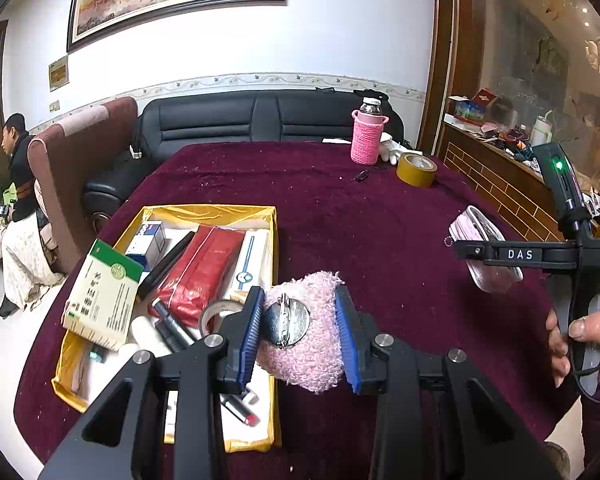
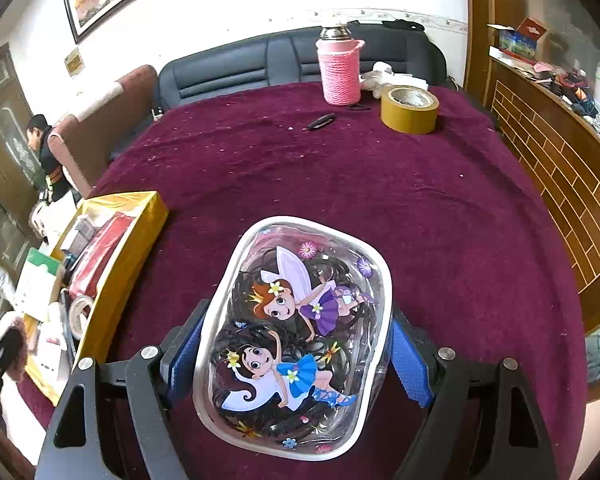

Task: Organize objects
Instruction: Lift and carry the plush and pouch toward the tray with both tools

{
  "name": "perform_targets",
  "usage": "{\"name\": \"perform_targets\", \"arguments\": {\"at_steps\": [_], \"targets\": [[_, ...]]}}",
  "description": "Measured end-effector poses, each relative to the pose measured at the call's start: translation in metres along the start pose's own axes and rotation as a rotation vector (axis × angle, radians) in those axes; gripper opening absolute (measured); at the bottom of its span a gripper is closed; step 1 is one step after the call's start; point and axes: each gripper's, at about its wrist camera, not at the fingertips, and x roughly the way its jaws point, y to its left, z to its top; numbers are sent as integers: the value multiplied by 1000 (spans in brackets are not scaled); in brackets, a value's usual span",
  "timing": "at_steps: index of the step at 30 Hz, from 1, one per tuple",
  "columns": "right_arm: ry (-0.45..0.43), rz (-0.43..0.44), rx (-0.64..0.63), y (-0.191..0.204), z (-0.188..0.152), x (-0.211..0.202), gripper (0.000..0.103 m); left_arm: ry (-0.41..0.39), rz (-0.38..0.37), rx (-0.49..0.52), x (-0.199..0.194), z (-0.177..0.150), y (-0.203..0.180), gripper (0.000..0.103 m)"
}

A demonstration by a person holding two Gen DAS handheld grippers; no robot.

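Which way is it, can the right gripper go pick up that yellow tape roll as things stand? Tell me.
Probably not yet. The right gripper is shut on the fairy pouch, so its fingers are taken. The cloth up to the yellow tape roll looks free of obstacles once the pouch is put down.

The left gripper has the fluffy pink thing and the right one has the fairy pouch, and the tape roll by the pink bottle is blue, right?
Not quite. The tape roll by the pink bottle is yellow, not blue, as the right wrist view shows. The rest is right: the left gripper has the fluffy pink thing, the right gripper the fairy pouch.
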Motion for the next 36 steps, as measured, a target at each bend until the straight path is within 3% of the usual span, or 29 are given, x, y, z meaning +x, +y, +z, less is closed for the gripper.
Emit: {"name": "perform_targets", "arguments": {"at_steps": [10,20,36], "targets": [[-18,59,-46,27,-13,-14,86,0,23,-1,-30,-19,11,34],[-37,154,-113,69,-18,-26,86,4,66,-77,-56,-35,52,34],[-39,346,-264,154,-15,-35,86,-23,209,-159,-78,-41,117,34]]}}
